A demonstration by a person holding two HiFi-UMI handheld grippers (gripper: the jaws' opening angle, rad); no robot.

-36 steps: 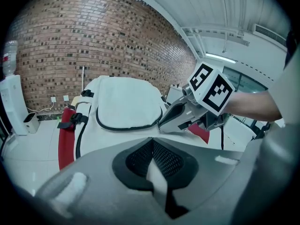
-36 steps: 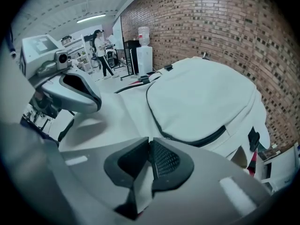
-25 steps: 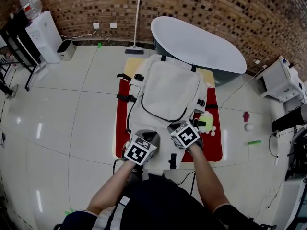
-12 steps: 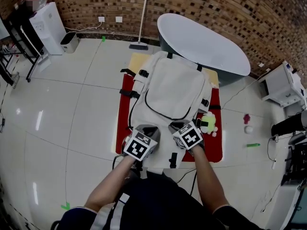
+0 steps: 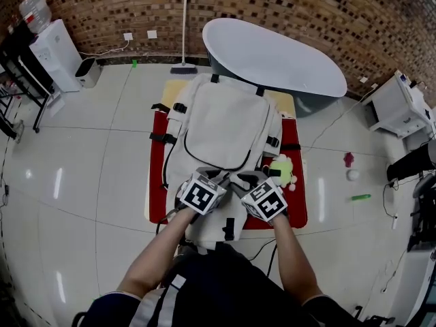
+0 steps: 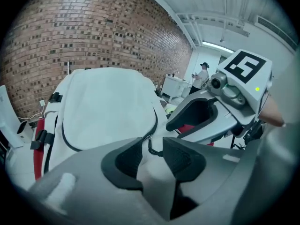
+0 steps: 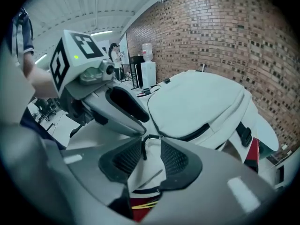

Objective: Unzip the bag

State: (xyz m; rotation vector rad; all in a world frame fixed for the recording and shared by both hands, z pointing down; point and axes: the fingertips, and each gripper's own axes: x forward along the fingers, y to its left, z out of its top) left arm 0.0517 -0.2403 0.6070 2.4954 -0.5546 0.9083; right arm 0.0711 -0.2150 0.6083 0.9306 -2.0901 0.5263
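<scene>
Hovering at the near end of the white backpack [image 5: 225,121], which lies lengthwise on the red mat [image 5: 158,182], both tongs have just sprung wide. The left gripper [image 6: 152,157] straddles a black zipper pull [image 6: 153,146] unpinched. The right gripper [image 7: 151,156] brackets a pull loop [image 7: 143,146]. From there the zipper track [image 5: 204,163] curves off toward the far end.

Bright, even ceiling light; a white strip lamp [image 6: 220,45] glows in the left gripper view. Pale glare streaks lie on the glossy white tiled floor [image 5: 88,155]. The white fabric backpack [image 5: 221,125] is sharp, faintly shadowed. Fisheye bends the red-brown brick wall [image 5: 286,5]; gripper views darken at corners.
</scene>
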